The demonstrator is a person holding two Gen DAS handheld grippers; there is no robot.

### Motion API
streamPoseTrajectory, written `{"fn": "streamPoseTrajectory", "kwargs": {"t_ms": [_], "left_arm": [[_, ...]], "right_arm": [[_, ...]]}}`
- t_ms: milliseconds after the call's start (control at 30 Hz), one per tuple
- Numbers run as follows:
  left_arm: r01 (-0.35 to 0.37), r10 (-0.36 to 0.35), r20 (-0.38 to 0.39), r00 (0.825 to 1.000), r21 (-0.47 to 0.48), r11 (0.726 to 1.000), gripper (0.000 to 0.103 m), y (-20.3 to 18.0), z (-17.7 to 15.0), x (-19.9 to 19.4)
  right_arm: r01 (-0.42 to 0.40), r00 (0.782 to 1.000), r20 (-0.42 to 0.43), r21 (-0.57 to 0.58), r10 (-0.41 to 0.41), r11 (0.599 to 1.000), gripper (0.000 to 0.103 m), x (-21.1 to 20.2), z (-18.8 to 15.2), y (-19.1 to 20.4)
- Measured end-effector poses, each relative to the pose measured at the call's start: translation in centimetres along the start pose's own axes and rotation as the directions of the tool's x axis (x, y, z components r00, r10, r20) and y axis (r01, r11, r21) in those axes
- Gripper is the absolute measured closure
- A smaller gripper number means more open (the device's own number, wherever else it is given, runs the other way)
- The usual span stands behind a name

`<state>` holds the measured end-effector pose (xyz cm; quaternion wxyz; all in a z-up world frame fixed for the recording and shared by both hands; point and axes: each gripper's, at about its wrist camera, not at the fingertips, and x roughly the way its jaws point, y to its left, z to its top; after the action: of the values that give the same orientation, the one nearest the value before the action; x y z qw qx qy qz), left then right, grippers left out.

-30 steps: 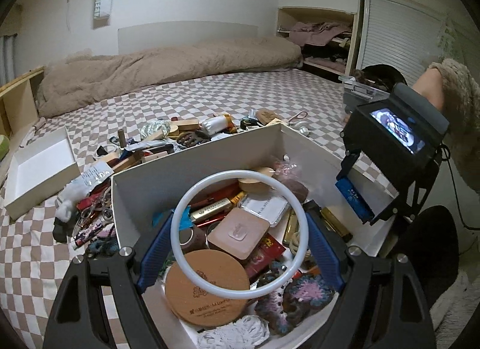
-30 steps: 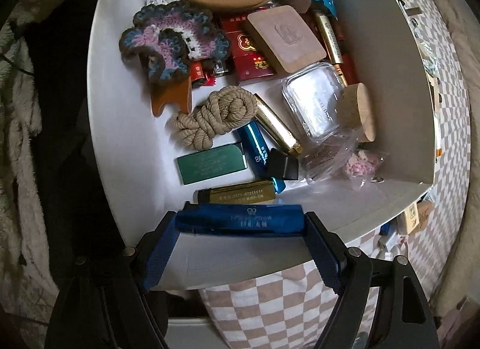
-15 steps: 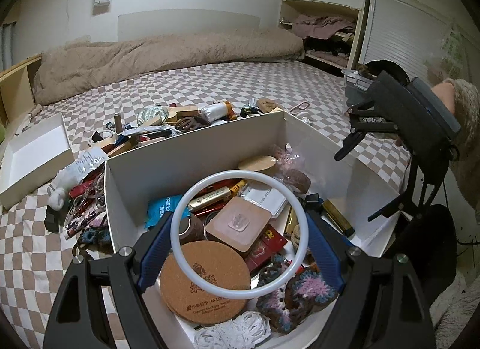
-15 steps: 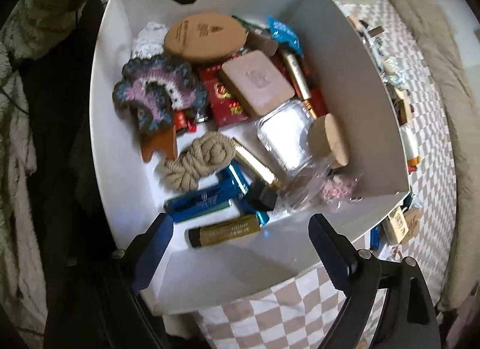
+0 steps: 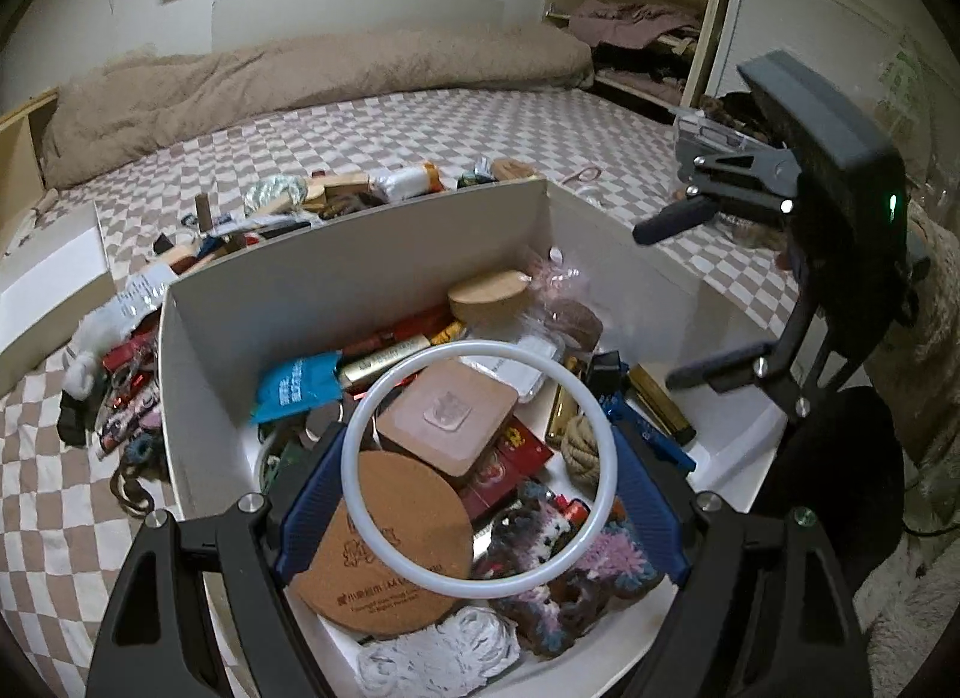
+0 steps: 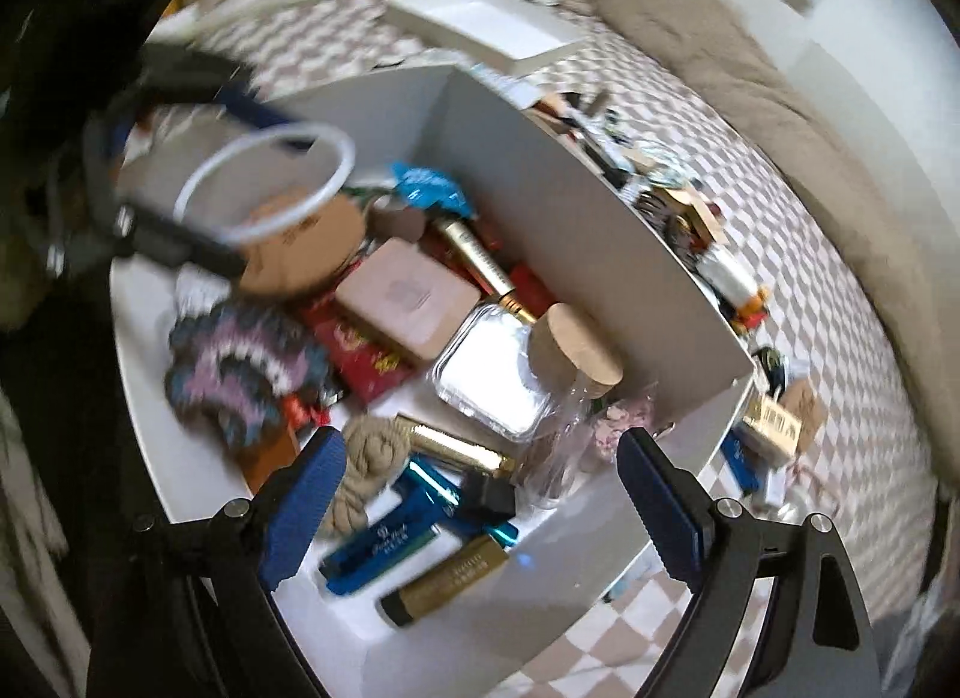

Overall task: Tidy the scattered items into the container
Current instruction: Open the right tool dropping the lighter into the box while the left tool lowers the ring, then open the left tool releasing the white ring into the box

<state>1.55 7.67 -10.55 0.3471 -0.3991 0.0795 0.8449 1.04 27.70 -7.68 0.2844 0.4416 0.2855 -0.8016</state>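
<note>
Box (image 5: 360, 290) is getting pretty full w/ stuff already, but a whole pile of clutter (image 5: 180, 254) is still lying on the bed behind it. Left gripper (image 5: 478, 458) is clamping the white ring (image 5: 354, 434) over the box; right gripper (image 6: 480, 494) is hanging spread wide, empty.

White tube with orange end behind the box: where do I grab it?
Across the middle of the white tube with orange end, coming from above: it lies on its side amid clutter beside the white box, so only its top is exposed.
</note>
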Motion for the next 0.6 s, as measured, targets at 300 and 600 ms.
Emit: {"fn": "streamPoseTrajectory", "kwargs": {"t_ms": [300,600], "left_arm": [[-0.029,0.028,-0.044,0.999,-0.022,0.999,0.018,1.3,-0.2,0.2],[-0.096,0.095,-0.048,0.994,-0.027,0.995,0.018,1.7,-0.4,0.1]], "right_arm": [[-0.004,0.995,0.097,0.171,-0.013,0.985,0.011,-0.5,0.0,-0.7],[-0.021,0.992,0.128,0.250,-0.012,0.968,0.011,-0.6,-0.7,-0.4]]}}
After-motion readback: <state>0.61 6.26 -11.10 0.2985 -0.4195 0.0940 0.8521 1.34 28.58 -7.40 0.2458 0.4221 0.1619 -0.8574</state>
